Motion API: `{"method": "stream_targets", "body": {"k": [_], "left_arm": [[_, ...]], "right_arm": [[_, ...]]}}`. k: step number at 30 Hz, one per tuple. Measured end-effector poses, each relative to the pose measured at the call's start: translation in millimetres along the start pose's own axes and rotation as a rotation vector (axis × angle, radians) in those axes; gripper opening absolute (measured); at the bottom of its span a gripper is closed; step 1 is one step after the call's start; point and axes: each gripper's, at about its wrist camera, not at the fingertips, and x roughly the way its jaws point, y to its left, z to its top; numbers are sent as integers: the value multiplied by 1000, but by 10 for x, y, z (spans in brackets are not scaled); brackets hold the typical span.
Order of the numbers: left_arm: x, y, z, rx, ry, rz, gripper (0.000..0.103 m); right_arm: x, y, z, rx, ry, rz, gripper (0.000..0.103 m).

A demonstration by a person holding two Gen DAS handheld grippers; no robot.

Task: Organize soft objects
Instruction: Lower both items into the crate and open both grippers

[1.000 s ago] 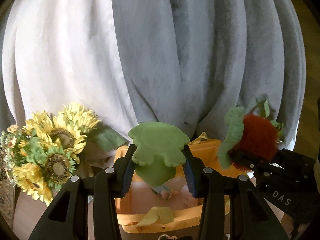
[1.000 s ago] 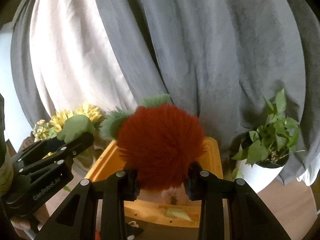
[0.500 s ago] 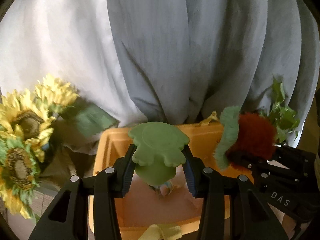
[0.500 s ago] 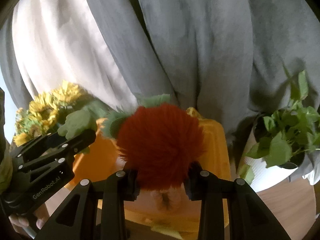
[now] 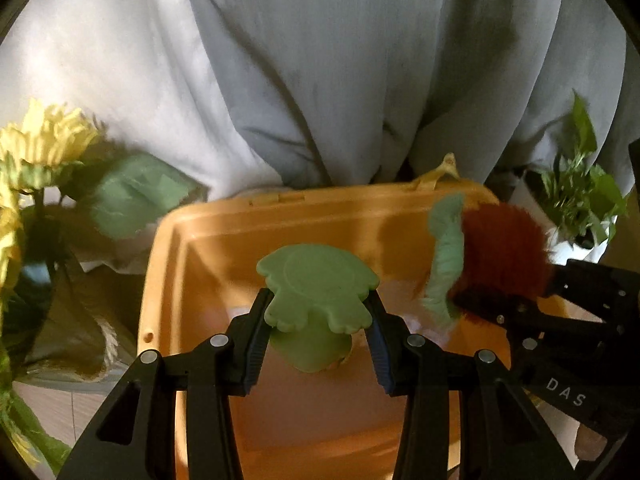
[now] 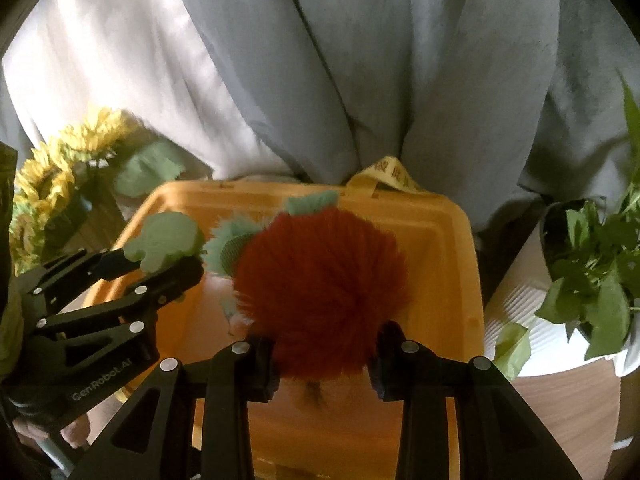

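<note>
1. The left gripper (image 5: pixel 318 334) is clamping its jaws on a green soft toy (image 5: pixel 316 300) – above the orange bin (image 5: pixel 224 220)
2. The right gripper (image 6: pixel 326 354) is squeezing a red furry toy (image 6: pixel 320 280) over the same bin
3. Grey curtains (image 5: pixel 360 80) are hanging behind – sunflowers (image 5: pixel 40 140) left, a potted plant (image 6: pixel 592 272) right

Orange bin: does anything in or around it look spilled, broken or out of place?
Nothing stands out. The bin sits level; the left gripper holds a green toy and the right gripper a red plush above it.

Green toy (image 5: pixel 316 300), rust-red plush (image 6: pixel 320 288) (green-fringed), orange bin (image 5: pixel 224 240).
</note>
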Motion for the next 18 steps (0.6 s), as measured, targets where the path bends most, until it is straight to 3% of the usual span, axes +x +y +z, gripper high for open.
{"method": "stream_targets", "body": {"k": [4, 5, 10, 18], "left_arm": [[32, 8, -29, 7, 28, 7, 46], [37, 10, -33, 4, 30, 15, 52], [-36, 19, -19, -1, 9, 35, 66], [-341, -13, -25, -10, -48, 96, 72]], "right_arm": [[73, -10, -11, -7, 29, -9, 36], [88, -14, -15, -7, 39, -13, 37], [66, -18, -17, -1, 39, -35, 56], [-122, -66, -6, 21, -11, -67, 58]]}}
